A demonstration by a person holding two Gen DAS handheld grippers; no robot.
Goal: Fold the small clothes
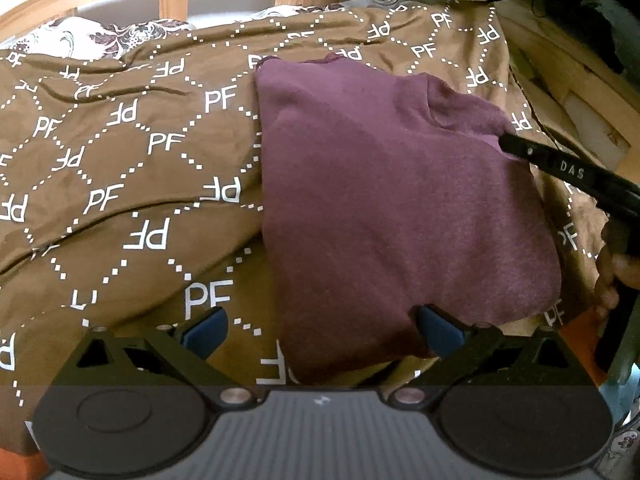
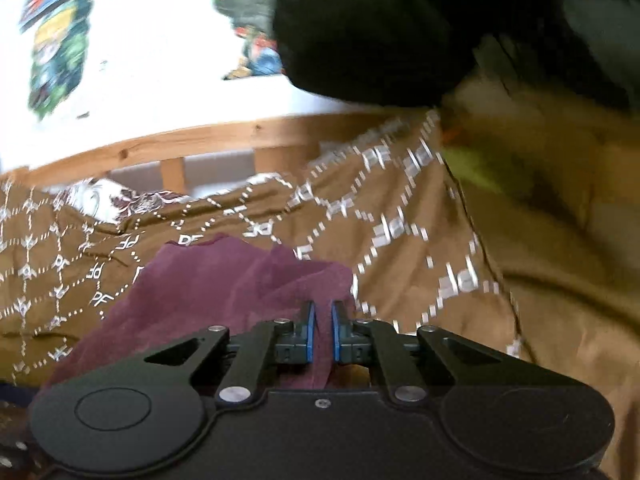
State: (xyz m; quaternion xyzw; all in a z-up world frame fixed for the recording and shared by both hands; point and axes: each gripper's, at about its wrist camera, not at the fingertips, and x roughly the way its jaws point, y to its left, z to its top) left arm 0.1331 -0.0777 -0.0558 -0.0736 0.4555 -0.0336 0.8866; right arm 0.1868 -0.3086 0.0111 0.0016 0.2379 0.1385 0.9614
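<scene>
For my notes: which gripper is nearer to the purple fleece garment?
Right. The right gripper pinches the purple fleece garment at its edge; the left gripper hovers open over its near corner.

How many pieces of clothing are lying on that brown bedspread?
1: a plum-purple knit top on the brown patterned bedspread, its right edge pinched in the right fingers. Others may lie outside the views.

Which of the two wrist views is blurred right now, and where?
Right wrist view: motion-smeared across the brown bedspread and wall; only the right hand-held gripper, pinching the purple garment, stays sharp. Left wrist view: crisp, fisheye-curved, a shadow crossing the garment.
</scene>
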